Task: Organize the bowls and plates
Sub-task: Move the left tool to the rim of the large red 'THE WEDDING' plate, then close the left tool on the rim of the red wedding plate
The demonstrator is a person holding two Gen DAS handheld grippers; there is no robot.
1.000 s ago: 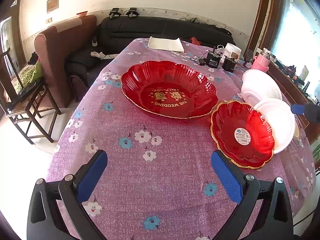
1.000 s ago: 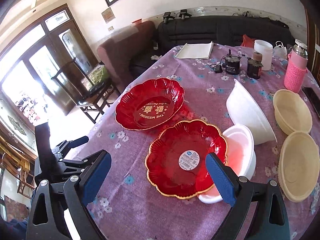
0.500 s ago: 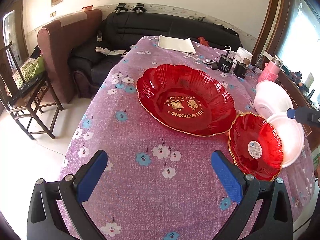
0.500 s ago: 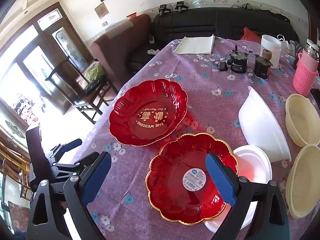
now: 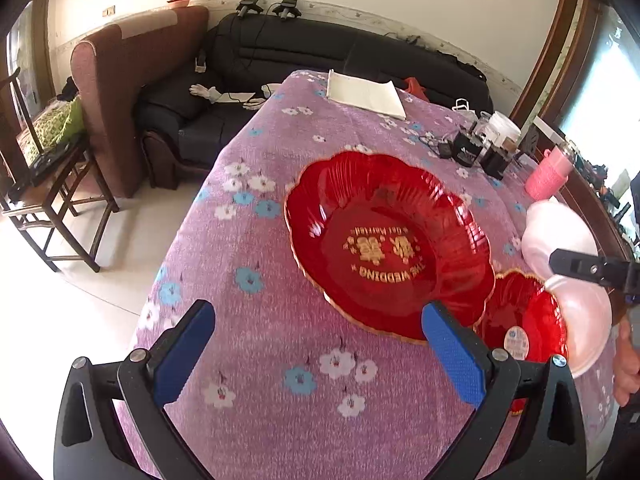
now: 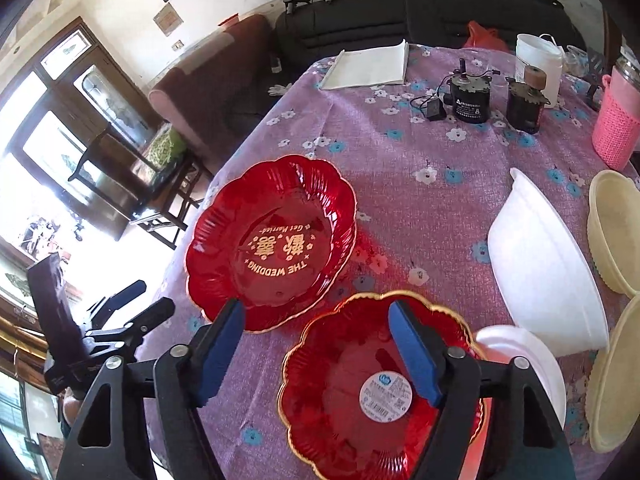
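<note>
A large red scalloped plate with gold lettering lies on the purple flowered tablecloth. A smaller red gold-rimmed plate sits beside it, its right edge resting on a small white bowl. My right gripper hovers over the small plate's left rim, its jaws closing. The rim lies between them, and the pads are clear of it. My left gripper stands open over bare cloth just short of the large plate. It shows in the right wrist view as a black tool at the table's left edge.
A big white bowl and two cream bowls sit to the right. Two black motors, a white cup, a pink flask and a paper pad are at the far end. The table edge drops off to the left.
Both views have closed in on the plates. The right gripper's jaws have narrowed and now straddle the small red plate's rim. The left gripper has come nearer the large plate, still open.
</note>
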